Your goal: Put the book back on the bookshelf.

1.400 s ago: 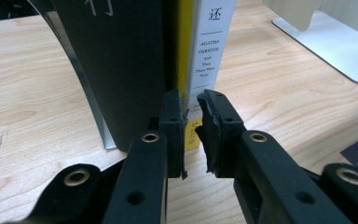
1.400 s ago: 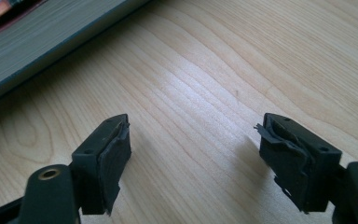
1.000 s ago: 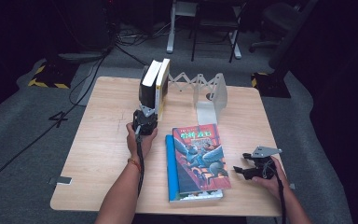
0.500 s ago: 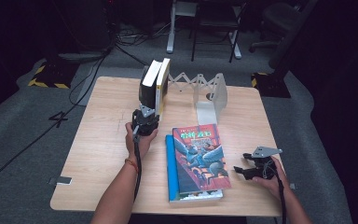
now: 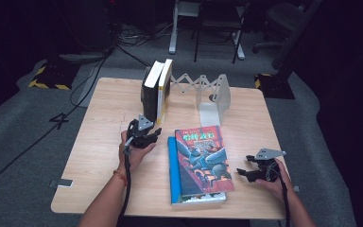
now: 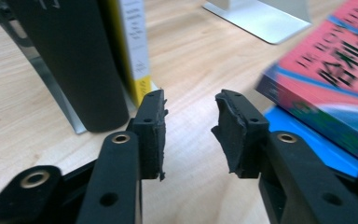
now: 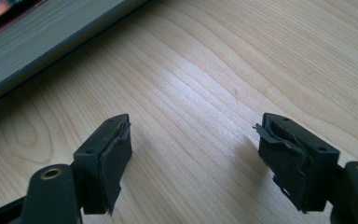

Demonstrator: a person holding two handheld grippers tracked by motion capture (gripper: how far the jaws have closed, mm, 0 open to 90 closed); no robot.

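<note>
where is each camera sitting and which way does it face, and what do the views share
High view: fixed above the person's side, looking forward and down on the table; both forearms show, with the left gripper and right gripper.
Left gripper view: rides the left gripper, facing low across the table at the upright books; its open jaws, which have just been opening, hold nothing.
Right gripper view: rides the right gripper, facing bare wood and the page edge of the stacked books; open, empty jaws.
Shared: the stacked books appear in all three.
</note>
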